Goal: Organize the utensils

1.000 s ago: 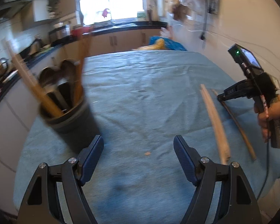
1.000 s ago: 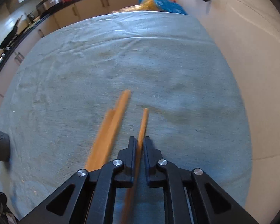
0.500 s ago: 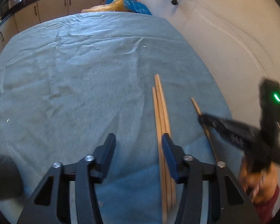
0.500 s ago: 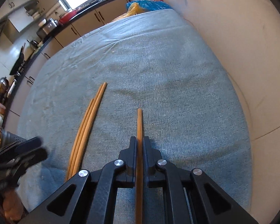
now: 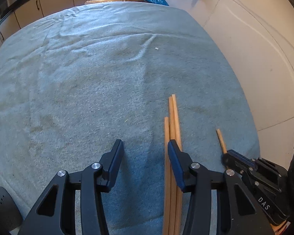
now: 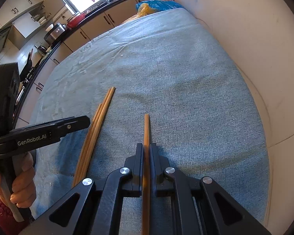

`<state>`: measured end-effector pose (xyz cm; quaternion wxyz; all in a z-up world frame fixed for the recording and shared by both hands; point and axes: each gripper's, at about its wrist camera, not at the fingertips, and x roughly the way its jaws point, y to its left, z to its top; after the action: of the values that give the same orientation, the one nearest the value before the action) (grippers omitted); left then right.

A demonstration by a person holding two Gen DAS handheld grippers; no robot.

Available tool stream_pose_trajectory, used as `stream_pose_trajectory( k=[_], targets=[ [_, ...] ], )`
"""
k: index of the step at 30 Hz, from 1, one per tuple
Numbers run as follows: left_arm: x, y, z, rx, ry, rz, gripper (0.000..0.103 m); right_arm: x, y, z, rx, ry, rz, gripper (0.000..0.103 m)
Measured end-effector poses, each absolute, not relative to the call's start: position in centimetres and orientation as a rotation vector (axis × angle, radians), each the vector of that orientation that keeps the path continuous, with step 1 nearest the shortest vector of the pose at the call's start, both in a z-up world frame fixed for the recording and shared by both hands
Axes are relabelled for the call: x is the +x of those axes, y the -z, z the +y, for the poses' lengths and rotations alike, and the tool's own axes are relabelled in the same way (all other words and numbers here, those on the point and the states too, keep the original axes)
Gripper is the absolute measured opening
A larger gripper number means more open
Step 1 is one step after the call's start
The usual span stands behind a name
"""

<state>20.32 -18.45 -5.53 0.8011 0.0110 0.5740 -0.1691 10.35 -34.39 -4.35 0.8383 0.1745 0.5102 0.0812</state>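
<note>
A: Where do things stand with the utensils?

B: Partway, I'd judge. Four chopsticks are in sight. The right claw (image 6: 146, 152) is clamped tight on a single chopstick (image 6: 146, 129), which runs forward between its fingers with the far tip poking out over the grey-blue towel (image 6: 176, 74) that covers the desk.

A: And the rest?

B: A bundle of three chopsticks (image 5: 173, 125) lies loose on the towel, side by side and touching, just left of the single one in the right wrist view. Nothing has hold of them.

A: What about the left claw?

B: The left claw (image 5: 145, 152) is about half open with nothing between its fingers (only bare towel shows in the gap). It sits slightly left of the bundle; its right finger (image 5: 174, 160) overlaps the sticks in the picture, but whether it touches them I cannot tell.

A: Is there a holder to put them in?

B: A dark perforated thing (image 5: 0, 201) sits at the near left edge of the left wrist view; it may be a container, but too little shows to say.

A: So what's left?

B: By my reading, grasping the bundle, then stowing all four sticks.
</note>
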Motion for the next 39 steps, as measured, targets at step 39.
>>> stream_pose_trajectory(
  k=[39],
  targets=[
    [18.3, 5.6, -21.1, 0.174, 0.352, 1.21, 0.023, 11.1, 4.3, -33.3, 0.317, -0.125, 1.101, 0.007]
  ],
)
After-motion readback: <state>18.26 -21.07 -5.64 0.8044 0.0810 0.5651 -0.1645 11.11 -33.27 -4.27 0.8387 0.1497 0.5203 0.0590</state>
